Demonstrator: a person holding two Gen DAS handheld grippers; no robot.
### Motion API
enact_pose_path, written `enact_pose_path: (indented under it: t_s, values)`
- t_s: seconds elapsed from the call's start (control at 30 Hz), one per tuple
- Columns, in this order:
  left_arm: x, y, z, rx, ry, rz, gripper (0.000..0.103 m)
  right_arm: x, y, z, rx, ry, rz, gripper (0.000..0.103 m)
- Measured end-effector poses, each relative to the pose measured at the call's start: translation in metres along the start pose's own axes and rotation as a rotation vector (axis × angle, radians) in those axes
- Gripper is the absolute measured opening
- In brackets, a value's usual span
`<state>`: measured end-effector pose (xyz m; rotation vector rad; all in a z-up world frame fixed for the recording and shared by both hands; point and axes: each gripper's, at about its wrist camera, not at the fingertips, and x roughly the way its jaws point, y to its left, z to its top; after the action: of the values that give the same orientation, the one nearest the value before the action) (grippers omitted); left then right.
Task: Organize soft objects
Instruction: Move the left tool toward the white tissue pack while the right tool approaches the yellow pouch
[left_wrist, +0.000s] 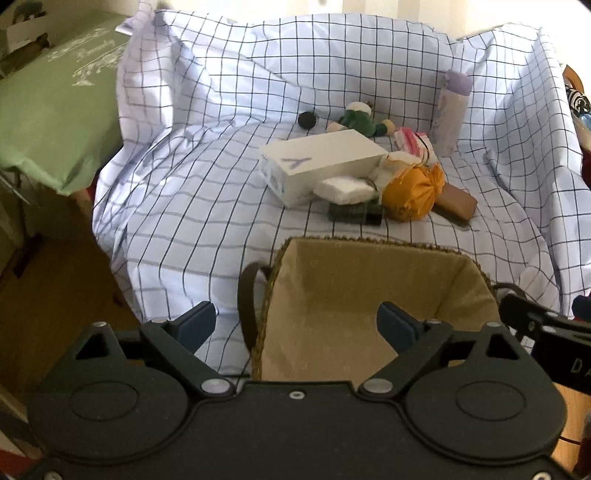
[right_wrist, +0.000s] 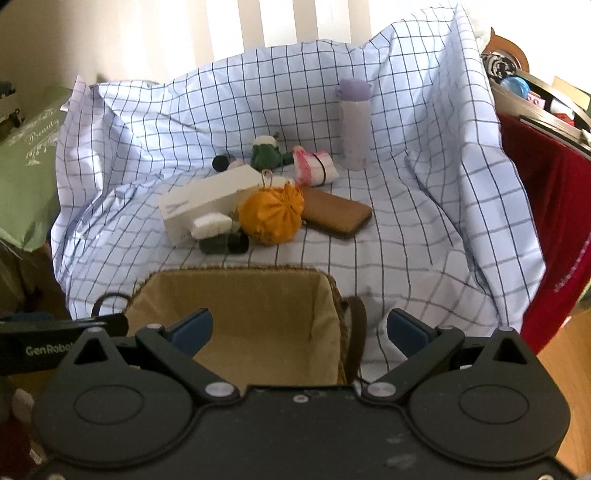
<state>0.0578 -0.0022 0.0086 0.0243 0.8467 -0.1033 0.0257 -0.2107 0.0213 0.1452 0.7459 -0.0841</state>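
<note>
Empty basket waits near; soft things lie far.
Left gripper and right gripper gape wide, empty, ready over it.

White sheet crossed by dark grid lines. Basket lined in tan, rim woven brown. Box white, purple mark printed on its end. Pouch orange. Bottle pale with lilac cap. Plush toy green. Wallet brown. Tool pads blue on black frame.
</note>
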Motion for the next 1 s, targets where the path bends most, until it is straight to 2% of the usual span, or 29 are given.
enact_pose_path:
  t_s: [0.13, 0.4, 0.67, 0.77, 1.0]
  values:
    - [0.012, 0.0, 0.015, 0.02, -0.007, 0.009, 0.091, 0.017, 0.0, 0.018, 0.009, -0.003, 0.013, 0.101]
    - [0.041, 0.004, 0.041, 0.021, 0.007, 0.022, 0.091, 0.062, 0.002, 0.048, 0.022, 0.053, 0.034, 0.101]
    - [0.069, 0.004, 0.057, 0.032, 0.032, 0.012, 0.091, 0.101, 0.014, 0.07, -0.001, 0.046, 0.027, 0.101]
    - [0.079, 0.004, 0.062, 0.033, 0.05, 0.003, 0.091, 0.118, 0.016, 0.079, 0.003, 0.066, 0.037, 0.096]
    - [0.098, 0.006, 0.072, 0.037, 0.066, -0.006, 0.09, 0.162, 0.022, 0.095, 0.015, 0.11, 0.03, 0.096]
